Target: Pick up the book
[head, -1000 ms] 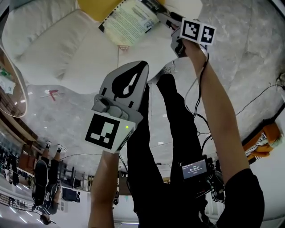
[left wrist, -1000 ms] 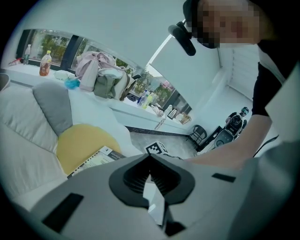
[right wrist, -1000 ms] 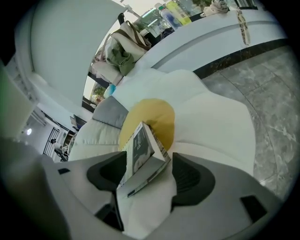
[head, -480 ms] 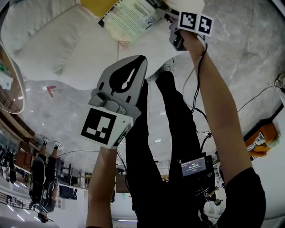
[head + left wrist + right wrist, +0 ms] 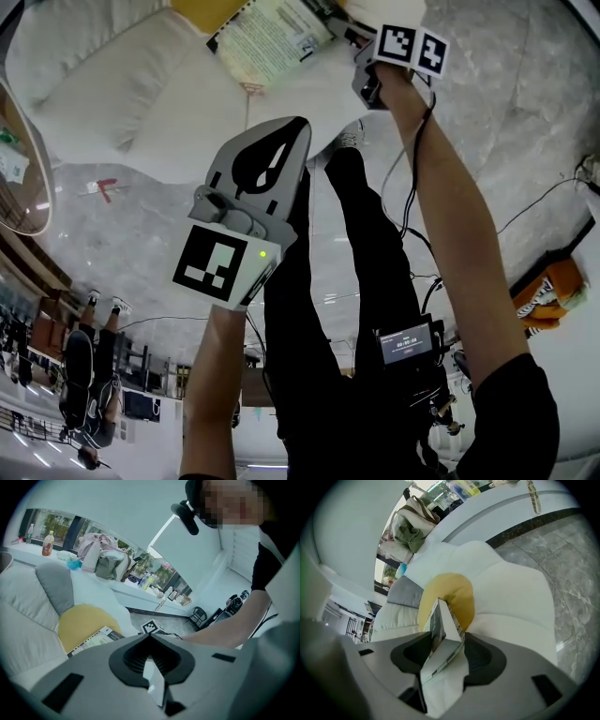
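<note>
The white sofa fills the top of the head view; its front edge curves across in front of the person's black-trousered legs, which stand close against it. Below that edge lies open marble floor, bare on the side away from the sofa save for a thin cable well out from it. The seat of the sofa is wide and mostly free; a yellow cushion leans at its back, with a grey cushion beside it.

The right gripper reaches over the sofa's front edge onto the seat; its jaws have just been closing and stand fairly wide, one pad on each side of the book, whose near edge sits between them and meets both; the grip is on that edge only. The left gripper hangs in front of the sofa, above the floor; its jaw tips are together and it has hold of nothing.

The book lies on the sofa seat, its far corner over the yellow cushion; its cover is pale, yellow-green, with lines of small print; a black-and-white dashed strip runs along one long side; in the right gripper view its covers gape in a narrow wedge.
</note>
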Demonstrator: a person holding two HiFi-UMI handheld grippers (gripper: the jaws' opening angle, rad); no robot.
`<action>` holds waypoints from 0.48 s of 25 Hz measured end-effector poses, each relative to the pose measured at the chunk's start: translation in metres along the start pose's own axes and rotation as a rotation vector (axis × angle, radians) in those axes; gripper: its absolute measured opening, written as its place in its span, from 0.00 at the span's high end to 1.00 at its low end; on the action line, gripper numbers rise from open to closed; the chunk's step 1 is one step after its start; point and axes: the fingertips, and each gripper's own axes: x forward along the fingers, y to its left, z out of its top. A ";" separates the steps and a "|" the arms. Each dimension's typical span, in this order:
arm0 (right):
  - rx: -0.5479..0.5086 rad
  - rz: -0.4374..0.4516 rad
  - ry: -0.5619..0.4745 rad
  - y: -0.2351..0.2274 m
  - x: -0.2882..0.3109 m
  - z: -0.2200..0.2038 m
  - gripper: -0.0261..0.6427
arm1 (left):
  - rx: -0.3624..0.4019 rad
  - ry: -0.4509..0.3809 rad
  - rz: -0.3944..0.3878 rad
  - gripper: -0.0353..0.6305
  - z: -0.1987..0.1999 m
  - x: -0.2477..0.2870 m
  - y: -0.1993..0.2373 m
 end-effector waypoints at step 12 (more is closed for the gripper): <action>0.043 0.062 0.008 0.029 -0.030 -0.011 0.68 | 0.004 -0.025 -0.005 0.93 0.007 -0.018 -0.021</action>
